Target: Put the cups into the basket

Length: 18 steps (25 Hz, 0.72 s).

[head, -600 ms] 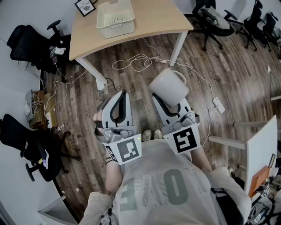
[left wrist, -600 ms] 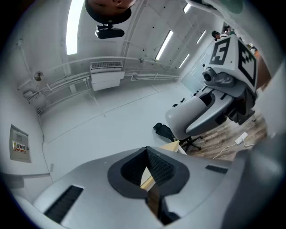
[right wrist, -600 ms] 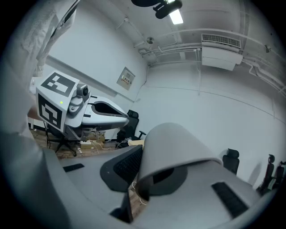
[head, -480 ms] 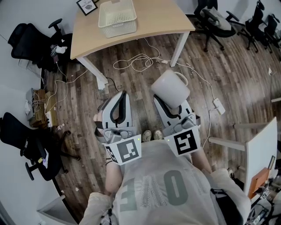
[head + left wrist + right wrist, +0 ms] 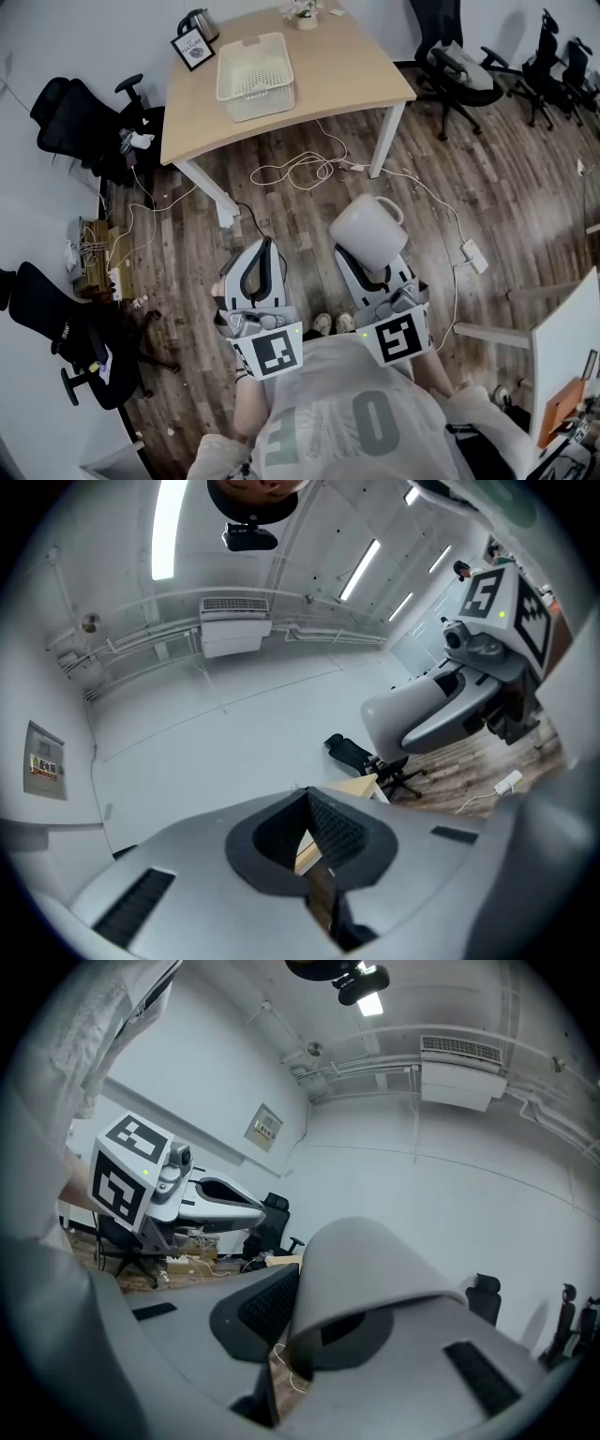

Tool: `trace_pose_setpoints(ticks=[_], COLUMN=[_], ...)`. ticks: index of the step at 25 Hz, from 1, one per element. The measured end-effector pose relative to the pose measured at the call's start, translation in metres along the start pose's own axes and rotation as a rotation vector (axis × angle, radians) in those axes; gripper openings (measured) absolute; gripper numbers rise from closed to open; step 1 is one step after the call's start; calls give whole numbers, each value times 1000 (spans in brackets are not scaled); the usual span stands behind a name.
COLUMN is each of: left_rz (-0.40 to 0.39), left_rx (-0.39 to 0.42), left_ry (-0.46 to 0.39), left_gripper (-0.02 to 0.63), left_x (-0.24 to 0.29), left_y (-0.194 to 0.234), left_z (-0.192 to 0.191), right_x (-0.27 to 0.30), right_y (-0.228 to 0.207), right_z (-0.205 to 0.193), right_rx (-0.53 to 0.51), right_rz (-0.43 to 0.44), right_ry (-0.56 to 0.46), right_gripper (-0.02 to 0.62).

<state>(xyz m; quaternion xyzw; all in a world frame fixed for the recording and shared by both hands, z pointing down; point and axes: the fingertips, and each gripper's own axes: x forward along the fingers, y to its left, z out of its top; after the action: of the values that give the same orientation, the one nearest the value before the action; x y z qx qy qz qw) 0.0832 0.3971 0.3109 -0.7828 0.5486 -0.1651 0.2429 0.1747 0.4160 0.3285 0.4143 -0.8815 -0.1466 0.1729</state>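
A pale grey cup [image 5: 368, 232] with a handle is clamped by its wall in my right gripper [image 5: 371, 262], over the wooden floor and well short of the table. In the right gripper view the cup [image 5: 375, 1269] arches over the jaws, one pad inside its wall and one outside. My left gripper [image 5: 263, 251] hangs beside it on the left, shut and holding nothing; its pads meet at the tips [image 5: 314, 850]. The cream slotted basket [image 5: 254, 64] stands on the wooden table [image 5: 356, 70] far ahead, with nothing visible inside it.
On the table's far end are a framed picture [image 5: 192, 47], a kettle [image 5: 195, 19] and a small plant [image 5: 302, 11]. White cables [image 5: 300, 169] and a power strip [image 5: 472, 255] lie on the floor. Office chairs [image 5: 70, 112] stand left and right [image 5: 459, 66].
The table and basket sit lower in the head view, and more of the tabletop shows. Both grippers have slid slightly down in the picture. The cup stays in the right gripper.
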Motion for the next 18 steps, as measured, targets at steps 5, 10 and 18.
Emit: trace_pose_setpoints(ticks=[5, 10, 18], left_rz=[-15, -1, 6], left_rx=[-10, -4, -21], left_ry=[7, -6, 12], left_gripper=[5, 5, 5], left_x=[10, 39, 108], left_y=[-7, 3, 31], left_z=[2, 1, -33], right_x=[0, 9, 77], right_y=[-9, -20, -52], right_z=[-8, -19, -39], right_rx=[13, 41, 18], right_rz=[22, 56, 56], right_ry=[-14, -19, 39], right_gripper=[32, 33, 32])
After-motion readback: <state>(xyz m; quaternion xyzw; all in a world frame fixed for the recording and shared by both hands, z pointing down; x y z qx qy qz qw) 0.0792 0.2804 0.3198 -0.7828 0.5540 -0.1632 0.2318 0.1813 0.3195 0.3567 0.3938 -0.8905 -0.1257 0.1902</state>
